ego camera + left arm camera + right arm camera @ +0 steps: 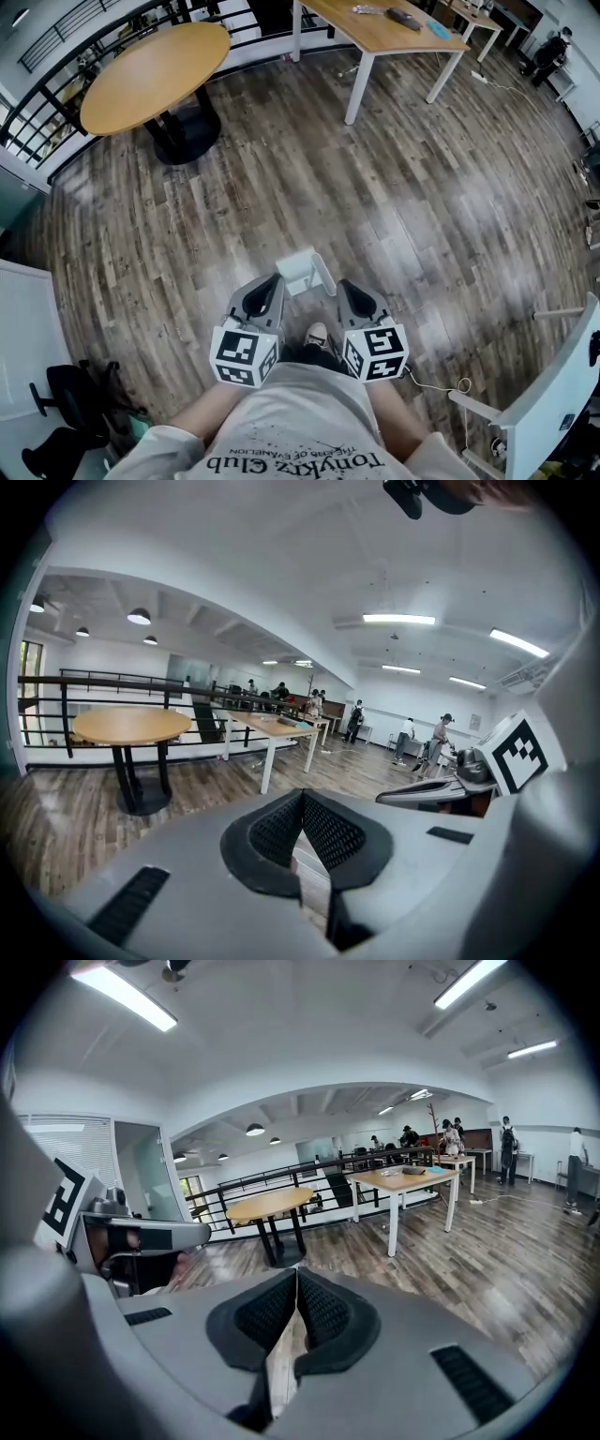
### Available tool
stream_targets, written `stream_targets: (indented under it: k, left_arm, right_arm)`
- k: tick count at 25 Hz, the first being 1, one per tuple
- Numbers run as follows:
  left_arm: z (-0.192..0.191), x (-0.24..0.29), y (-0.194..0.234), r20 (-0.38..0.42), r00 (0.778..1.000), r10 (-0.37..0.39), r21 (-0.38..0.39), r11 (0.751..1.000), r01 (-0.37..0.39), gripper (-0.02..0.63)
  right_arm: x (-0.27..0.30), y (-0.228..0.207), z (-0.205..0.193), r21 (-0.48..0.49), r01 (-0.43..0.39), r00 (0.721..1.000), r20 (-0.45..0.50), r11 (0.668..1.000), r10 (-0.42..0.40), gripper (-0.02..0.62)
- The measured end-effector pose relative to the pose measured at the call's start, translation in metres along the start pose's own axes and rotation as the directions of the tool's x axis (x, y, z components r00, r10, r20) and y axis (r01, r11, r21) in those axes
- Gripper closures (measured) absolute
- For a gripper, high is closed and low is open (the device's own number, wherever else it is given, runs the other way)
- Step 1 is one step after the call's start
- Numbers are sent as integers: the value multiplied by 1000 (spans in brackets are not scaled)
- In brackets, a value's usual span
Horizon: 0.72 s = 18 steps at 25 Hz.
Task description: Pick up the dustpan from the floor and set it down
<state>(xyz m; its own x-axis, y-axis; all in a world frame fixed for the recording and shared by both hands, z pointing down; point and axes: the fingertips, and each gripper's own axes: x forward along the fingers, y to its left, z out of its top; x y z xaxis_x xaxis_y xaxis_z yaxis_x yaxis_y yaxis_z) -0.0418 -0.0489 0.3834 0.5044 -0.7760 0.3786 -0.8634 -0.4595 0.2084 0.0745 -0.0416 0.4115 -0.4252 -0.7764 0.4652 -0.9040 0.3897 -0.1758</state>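
A small white dustpan (305, 270) shows in the head view on the wooden floor, just ahead of the person's shoe (317, 335) and between the tips of both grippers. The left gripper (270, 286) sits at its left and the right gripper (349, 291) at its right; I cannot tell whether either touches it. In the left gripper view the left gripper (300, 795) has its jaws closed tip to tip with nothing clamped. In the right gripper view the right gripper (296, 1271) is likewise shut and empty. The dustpan is hidden in both gripper views.
A round wooden table (155, 75) stands far left by a black railing (56, 103), and a long desk (394, 37) stands far right. A white frame (553, 394) and a floor cable (452, 384) lie near right, a black chair (56, 403) near left. People stand in the distance (441, 738).
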Motion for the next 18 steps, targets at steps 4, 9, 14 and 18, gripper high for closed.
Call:
stream_targets:
  k: [4, 9, 14, 18]
  left_arm:
    - [-6, 9, 11, -19, 1000, -6, -12, 1000, 6, 583]
    - [-13, 23, 19, -42, 999, -23, -15, 1000, 23, 583]
    - [-19, 40, 25, -52, 998, -37, -11, 999, 37, 583]
    - [-25, 49, 27, -56, 997, -49, -14, 999, 48, 583]
  right_arm:
    - [15, -5, -8, -2, 13, 999, -30, 1000, -13, 569]
    - [30, -11, -17, -43, 21, 998, -58, 999, -23, 569]
    - [50, -15, -23, -36, 13, 997, -72, 999, -15, 569]
    - [61, -18, -26, -50, 21, 997, -75, 999, -25, 569]
